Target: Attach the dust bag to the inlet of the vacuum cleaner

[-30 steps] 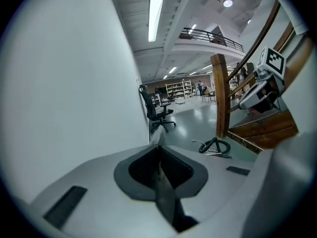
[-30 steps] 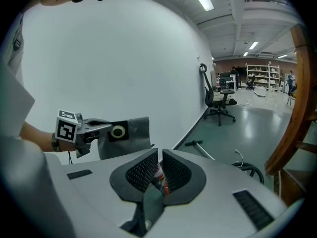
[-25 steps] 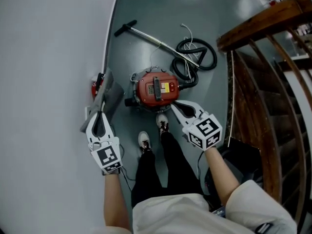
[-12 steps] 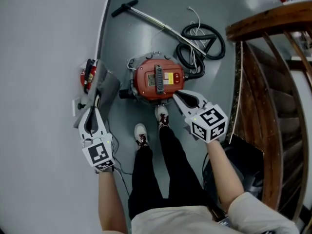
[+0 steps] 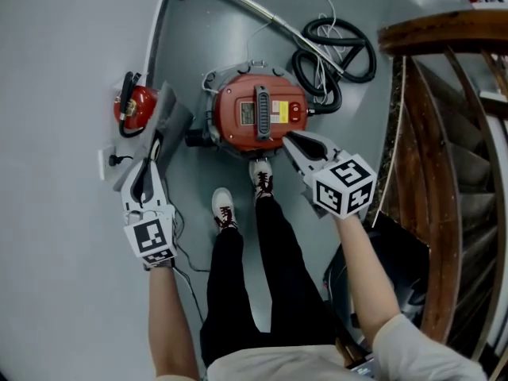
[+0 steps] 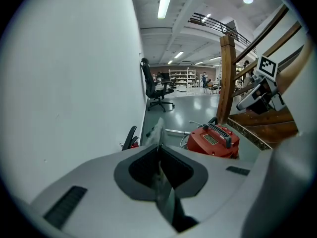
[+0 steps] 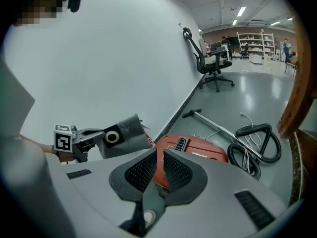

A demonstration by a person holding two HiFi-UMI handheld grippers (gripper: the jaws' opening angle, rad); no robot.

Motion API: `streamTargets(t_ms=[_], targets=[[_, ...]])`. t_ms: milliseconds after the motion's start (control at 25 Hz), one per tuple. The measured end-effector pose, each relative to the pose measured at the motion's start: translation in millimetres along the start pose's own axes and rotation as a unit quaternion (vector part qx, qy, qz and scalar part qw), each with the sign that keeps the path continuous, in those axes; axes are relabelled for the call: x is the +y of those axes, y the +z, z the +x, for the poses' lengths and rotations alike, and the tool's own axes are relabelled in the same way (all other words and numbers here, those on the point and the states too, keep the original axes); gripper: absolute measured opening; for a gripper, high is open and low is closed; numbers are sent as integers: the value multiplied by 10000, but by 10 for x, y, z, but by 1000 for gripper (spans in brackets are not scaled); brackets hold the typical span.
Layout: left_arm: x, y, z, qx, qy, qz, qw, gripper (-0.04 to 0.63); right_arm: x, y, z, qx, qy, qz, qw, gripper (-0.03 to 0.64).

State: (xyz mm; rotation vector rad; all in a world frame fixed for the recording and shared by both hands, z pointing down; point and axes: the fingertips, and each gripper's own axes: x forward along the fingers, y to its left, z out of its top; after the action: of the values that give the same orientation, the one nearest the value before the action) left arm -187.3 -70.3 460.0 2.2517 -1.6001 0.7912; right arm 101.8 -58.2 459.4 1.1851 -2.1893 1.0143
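Grey floor [image 5: 198,54], red vacuum cleaner [image 5: 238,129]; white wall [image 5: 55,173], wooden staircase [image 5: 444,173]

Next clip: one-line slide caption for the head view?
Left gripper holds the grey dust bag beside the red vacuum cleaner; right gripper, shut and empty, near it.

Grey dust bag [image 5: 176,121], clamped in the left gripper [image 5: 154,143], hangs beside the red vacuum cleaner [image 5: 258,117], not touching it

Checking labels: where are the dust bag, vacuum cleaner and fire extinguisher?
dust bag [image 7: 131,133], right gripper view, grey body
vacuum cleaner [image 5: 228,125], head view, red lid
fire extinguisher [image 5: 135,104], head view, red cylinder
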Motion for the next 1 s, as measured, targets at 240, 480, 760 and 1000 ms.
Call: streamTargets(t_ms=[240,480,760,1000], targets=[[-80,-363,232,306,-47,-98,9995,23,-160,-147,223,45,50,349,9994,91],[-168,-690,518,558,-167,-344,9977,23,-303,-295,490,158,55,495,9986,97],[-246,-965,712,750,-355,-473,9954,23,-400,-416,708,207,178,674,9974,98],[-290,-1146,790,909,-445,-435,9939,23,-412,-446,798,183,318,710,9968,112]])
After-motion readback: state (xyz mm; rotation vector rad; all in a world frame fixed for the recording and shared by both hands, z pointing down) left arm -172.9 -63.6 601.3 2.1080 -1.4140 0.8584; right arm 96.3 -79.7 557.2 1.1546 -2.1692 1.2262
